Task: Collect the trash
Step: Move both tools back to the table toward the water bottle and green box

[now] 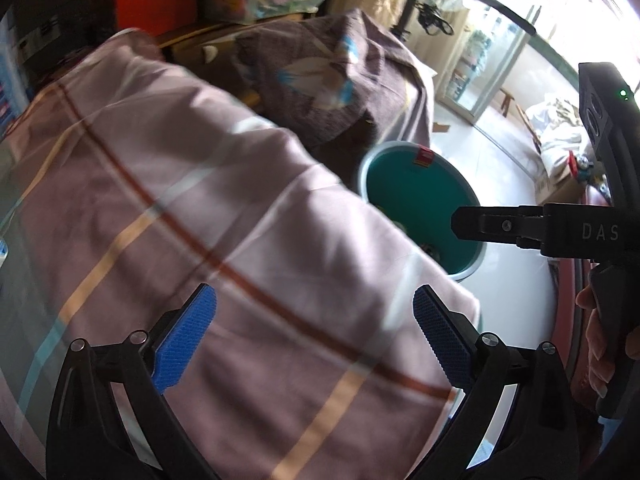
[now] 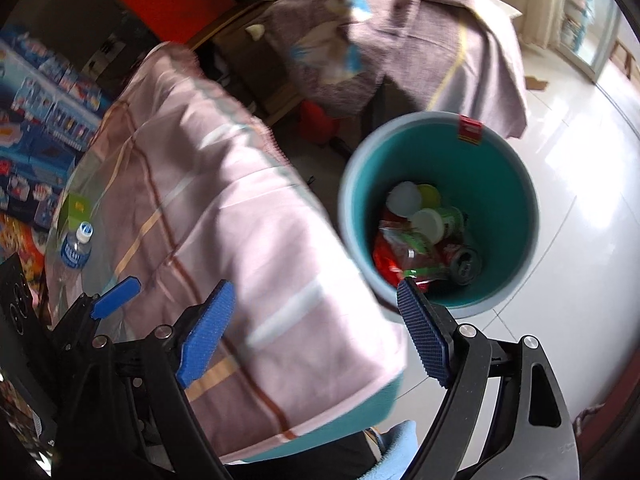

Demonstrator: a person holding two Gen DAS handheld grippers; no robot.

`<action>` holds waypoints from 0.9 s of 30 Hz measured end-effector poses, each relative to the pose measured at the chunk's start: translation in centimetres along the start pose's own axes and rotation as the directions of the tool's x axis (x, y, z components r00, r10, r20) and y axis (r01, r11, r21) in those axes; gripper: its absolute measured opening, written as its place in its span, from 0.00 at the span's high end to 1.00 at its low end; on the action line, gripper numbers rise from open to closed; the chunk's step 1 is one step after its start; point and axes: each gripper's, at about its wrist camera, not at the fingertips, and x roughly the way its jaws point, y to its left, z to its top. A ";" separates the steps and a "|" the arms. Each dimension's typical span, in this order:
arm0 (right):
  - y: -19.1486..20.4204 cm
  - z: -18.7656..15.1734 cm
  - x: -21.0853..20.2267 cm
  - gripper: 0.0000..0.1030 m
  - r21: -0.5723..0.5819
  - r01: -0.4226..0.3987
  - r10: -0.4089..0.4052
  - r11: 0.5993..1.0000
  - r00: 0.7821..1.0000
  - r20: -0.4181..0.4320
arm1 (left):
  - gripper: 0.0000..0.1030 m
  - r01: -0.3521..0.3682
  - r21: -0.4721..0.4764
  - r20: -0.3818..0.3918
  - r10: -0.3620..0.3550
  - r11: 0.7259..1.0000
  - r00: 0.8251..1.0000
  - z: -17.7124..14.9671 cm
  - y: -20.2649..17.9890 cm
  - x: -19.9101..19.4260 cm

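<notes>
A teal bin (image 2: 500, 168) stands on the white floor beside the table, with cups, cans and wrappers (image 2: 424, 236) lying in its bottom. My right gripper (image 2: 316, 332) is open above the table's corner, nothing between its blue pads, its right finger over the bin's near rim. My left gripper (image 1: 316, 336) hangs open and empty over the pink checked cloth (image 1: 180, 200). In the left wrist view the bin (image 1: 408, 188) sits beyond the cloth's edge, and the right gripper (image 1: 464, 226) reaches over it from the right. A plastic water bottle (image 2: 76, 248) lies on the glass tabletop at far left.
A green packet (image 2: 76, 208) lies by the bottle. A second piece of furniture under a brown patterned cloth (image 2: 400, 32) stands behind the bin. A hand (image 1: 596, 340) holds the right gripper's handle. White tiled floor (image 2: 580, 160) spreads to the right.
</notes>
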 end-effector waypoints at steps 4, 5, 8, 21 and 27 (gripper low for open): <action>4.3 0.1 0.8 0.23 -0.107 0.011 -0.014 0.994 1.000 -0.020 | 0.04 -0.026 -0.051 0.011 0.026 0.998 1.000 -1.3 3.3 -1.4; 5.7 0.3 1.1 0.23 -0.144 0.013 -0.017 0.990 0.999 -0.027 | 0.04 -0.034 -0.065 0.014 0.035 0.997 0.999 -1.7 4.3 -1.8; 9.4 0.5 2.0 0.23 -0.229 0.015 -0.025 0.973 0.999 -0.040 | 0.04 -0.073 -0.114 0.029 0.077 0.991 0.997 -2.9 7.9 -3.4; 30.7 -0.5 7.7 0.23 -0.688 -0.041 -0.035 0.725 0.995 -0.097 | 0.04 -0.249 -0.398 0.006 0.275 0.883 0.962 -11.9 27.1 -10.9; 40.6 -1.7 10.5 0.23 -0.849 -0.079 -0.016 0.522 0.995 -0.102 | 0.04 -0.294 -0.504 -0.022 0.329 0.812 0.944 -15.1 33.8 -12.9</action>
